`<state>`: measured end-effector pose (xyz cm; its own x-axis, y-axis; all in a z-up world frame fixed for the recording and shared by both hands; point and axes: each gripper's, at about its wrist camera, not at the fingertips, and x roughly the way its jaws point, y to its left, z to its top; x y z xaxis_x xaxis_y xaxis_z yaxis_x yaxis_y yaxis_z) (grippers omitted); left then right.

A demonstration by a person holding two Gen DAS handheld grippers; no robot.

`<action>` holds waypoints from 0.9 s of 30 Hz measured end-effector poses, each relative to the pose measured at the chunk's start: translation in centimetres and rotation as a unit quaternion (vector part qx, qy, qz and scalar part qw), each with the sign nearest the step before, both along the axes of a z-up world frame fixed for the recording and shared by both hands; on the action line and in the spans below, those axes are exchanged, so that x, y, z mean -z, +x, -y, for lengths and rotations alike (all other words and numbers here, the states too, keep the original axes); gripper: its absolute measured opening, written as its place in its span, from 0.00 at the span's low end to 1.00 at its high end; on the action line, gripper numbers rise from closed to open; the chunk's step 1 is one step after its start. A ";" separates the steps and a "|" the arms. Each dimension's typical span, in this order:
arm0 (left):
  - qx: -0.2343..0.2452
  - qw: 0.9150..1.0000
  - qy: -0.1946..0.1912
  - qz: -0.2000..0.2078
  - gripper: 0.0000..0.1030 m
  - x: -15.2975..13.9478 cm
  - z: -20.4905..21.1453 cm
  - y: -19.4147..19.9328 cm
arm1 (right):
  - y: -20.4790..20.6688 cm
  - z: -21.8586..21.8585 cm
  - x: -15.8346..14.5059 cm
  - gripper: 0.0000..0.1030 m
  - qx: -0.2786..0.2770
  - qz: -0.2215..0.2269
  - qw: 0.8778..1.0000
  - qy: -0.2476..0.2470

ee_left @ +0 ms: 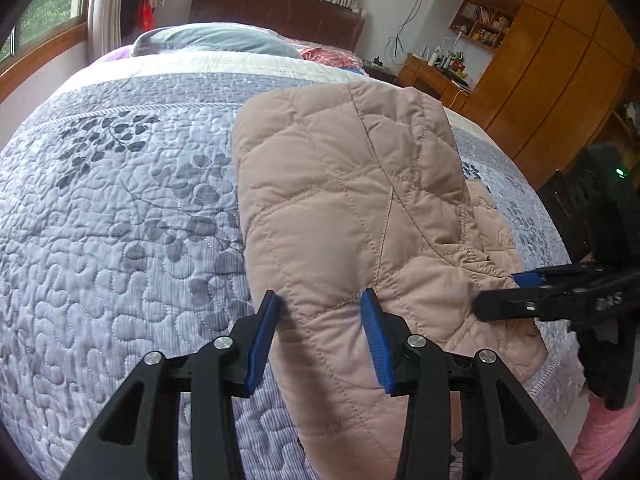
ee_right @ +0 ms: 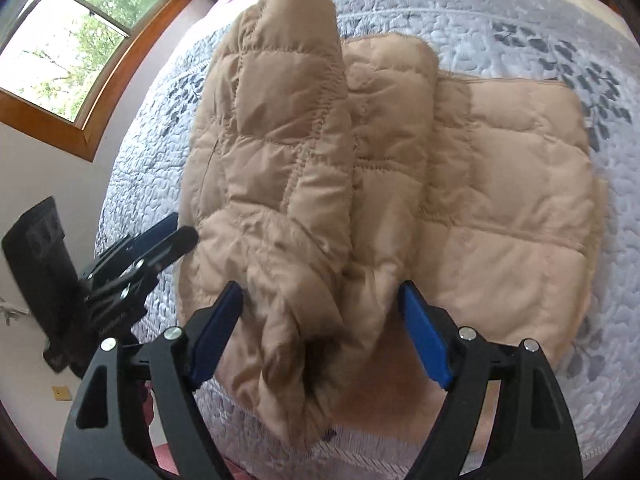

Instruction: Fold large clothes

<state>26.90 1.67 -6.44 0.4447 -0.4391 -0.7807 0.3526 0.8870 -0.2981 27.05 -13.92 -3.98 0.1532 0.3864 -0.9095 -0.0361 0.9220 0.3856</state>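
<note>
Left gripper (ee_left: 320,300): jaws apart, empty, above the jacket (ee_left: 352,200). Jacket: tan, quilted, part-folded on the bed (ee_left: 120,200). Right gripper (ee_right: 320,296): jaws wide apart, empty. Best practice, likely: grasp both near corners evenly before folding.

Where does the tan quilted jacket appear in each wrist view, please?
Left wrist view: quilted jacket lies right of centre, running from mid-frame down between the open fingers.
Right wrist view: it fills the centre, folded.
Shared landmark: the leaf-patterned bedspread under it.
</note>
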 end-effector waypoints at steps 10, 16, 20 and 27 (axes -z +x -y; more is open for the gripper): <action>-0.023 0.999 -0.031 0.008 0.41 -1.7 -2.0 -0.1 | -0.4 -1.9 -5.1 0.22 -0.054 0.092 0.994 -0.014; -0.005 0.998 -0.040 0.047 0.41 -4.9 -0.8 -1.5 | -4.1 0.4 -10.7 0.22 -0.053 0.167 0.984 -0.032; 0.038 0.997 -0.036 0.053 0.41 -5.4 2.5 -2.4 | -6.1 3.6 -11.6 0.22 -0.022 0.180 0.983 -0.036; 0.080 0.995 -0.015 0.053 0.41 -4.4 7.3 -3.4 | -8.0 9.3 -8.7 0.22 0.031 0.159 0.987 -0.015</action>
<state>23.54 -5.62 -2.05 0.4464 -0.5342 -0.7179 0.5201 0.8077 -0.2777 19.06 -23.22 4.74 0.4557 0.3401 -0.8226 -0.0936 0.9373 0.3357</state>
